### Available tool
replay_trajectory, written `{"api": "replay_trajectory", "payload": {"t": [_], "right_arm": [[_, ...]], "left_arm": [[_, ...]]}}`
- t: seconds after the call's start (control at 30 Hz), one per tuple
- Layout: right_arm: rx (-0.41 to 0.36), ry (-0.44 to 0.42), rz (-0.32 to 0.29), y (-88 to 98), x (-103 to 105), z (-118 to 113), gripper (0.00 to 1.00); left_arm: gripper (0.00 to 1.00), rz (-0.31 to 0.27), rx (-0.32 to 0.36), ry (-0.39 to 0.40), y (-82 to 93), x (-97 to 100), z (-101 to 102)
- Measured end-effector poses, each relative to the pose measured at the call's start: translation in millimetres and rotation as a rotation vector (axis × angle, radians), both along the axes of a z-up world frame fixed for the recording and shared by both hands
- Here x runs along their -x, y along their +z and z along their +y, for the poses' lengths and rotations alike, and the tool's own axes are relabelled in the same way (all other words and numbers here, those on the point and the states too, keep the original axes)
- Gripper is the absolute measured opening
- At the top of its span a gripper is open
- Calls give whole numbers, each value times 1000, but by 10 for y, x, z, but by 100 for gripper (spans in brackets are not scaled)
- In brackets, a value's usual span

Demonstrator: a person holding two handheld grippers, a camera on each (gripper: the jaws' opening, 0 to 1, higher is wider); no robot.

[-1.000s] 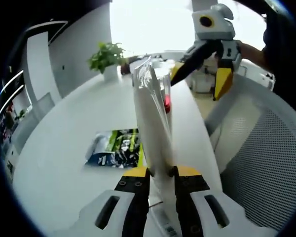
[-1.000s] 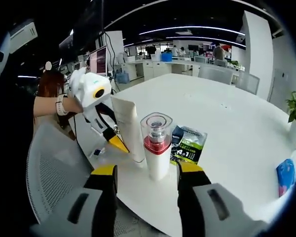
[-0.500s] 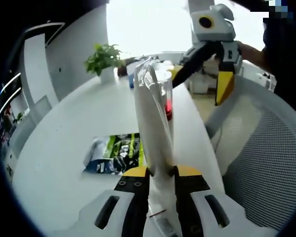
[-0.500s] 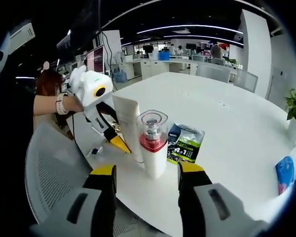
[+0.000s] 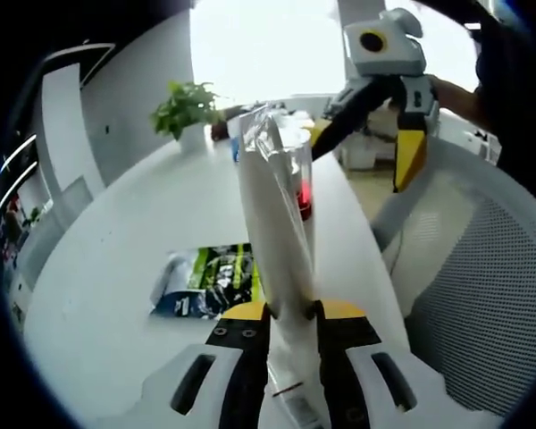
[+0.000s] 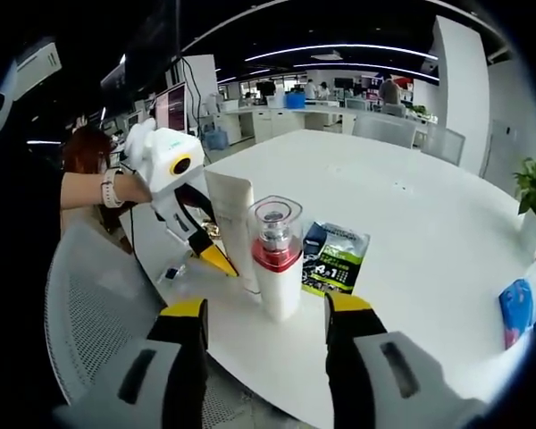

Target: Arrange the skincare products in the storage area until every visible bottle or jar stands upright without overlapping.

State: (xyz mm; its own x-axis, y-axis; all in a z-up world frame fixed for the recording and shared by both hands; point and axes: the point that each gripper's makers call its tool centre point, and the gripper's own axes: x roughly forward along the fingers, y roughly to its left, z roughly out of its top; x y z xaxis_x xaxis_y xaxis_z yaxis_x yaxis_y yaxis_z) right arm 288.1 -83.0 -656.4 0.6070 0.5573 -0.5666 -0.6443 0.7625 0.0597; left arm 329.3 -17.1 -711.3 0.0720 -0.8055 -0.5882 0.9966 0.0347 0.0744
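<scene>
A white tube (image 5: 281, 241) with a crimped clear end is pinched upright by the left gripper (image 5: 286, 315) at the table (image 5: 116, 268) edge. At 12 o'clock from the spread right gripper (image 6: 266, 315) a white pump bottle (image 6: 275, 259) with red collar and clear cap is seen standing, untouched. A green sachet (image 6: 336, 259) is seen lying at 2 o'clock from it.

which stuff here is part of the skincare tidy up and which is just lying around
Job:
white tube, held in the left gripper
pump bottle, upright
right gripper, open

Lying about:
green sachet, flat
plant
blue packet
mesh chair
</scene>
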Motion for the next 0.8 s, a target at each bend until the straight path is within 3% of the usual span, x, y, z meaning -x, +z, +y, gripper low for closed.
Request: {"api": "replay_trajectory", "payload": {"t": [0.4,0.8], "right_arm": [[-5,2,0,14,11,15,56],[-8,21,-2,28,20,69,59]], "left_arm": [[21,0,-40,29,-65,18,47],[40,58,3,215,88,-69,272]]}}
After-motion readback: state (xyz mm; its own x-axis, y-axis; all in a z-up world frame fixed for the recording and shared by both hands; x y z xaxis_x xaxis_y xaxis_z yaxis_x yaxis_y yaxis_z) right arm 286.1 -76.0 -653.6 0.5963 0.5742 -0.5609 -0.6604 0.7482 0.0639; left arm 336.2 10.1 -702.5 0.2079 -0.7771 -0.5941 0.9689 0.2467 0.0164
